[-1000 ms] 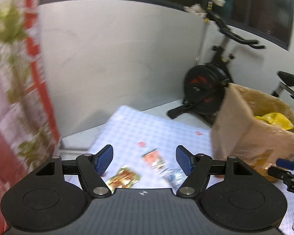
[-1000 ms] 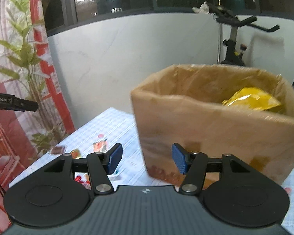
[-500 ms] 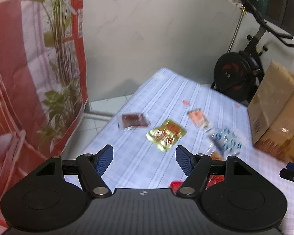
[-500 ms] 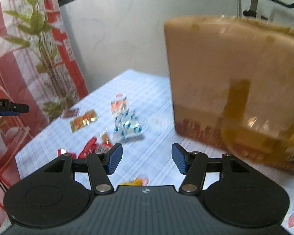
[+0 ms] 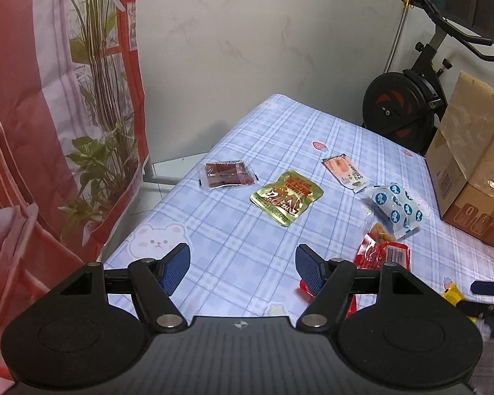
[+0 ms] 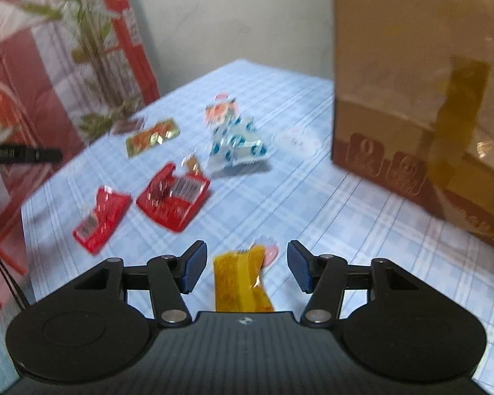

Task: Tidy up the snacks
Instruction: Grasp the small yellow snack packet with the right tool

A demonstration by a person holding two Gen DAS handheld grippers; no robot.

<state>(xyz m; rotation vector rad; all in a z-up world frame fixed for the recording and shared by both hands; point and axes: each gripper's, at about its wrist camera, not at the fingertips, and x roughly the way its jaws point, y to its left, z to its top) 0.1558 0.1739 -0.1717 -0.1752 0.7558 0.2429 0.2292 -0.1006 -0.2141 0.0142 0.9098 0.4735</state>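
- Two grippers are over the checked tablecloth [image 5: 233, 240]; the nearest snack, a yellow packet [image 6: 238, 279], lies directly beneath the right gripper [image 6: 245, 268], between its two blue pads.
- The yellow packet's long axis runs near-to-far, roughly along the gripper's pointing line; the pads stand to its left and right, so closing would pinch it across its short width.
- Right gripper jaws: partly open and empty, with clear gaps on both sides of the packet. Whether the pads have reached packet height cannot be told.
- Left gripper [image 5: 243, 265]: jaws wide apart, nothing between them but bare cloth. A red packet [image 5: 383, 253] lies just beyond its right finger.
- Judgement: the right hand is the nearer one for the yellow packet.
- Farther out, left to right: a brown packet [image 5: 227, 174], a gold packet [image 5: 286, 196], a blue-dotted white packet [image 5: 393, 207] and a pink packet [image 5: 344, 171].
- The cardboard box [image 6: 421, 92], the likely destination, stands at the far right on the cloth, well apart from the yellow packet.
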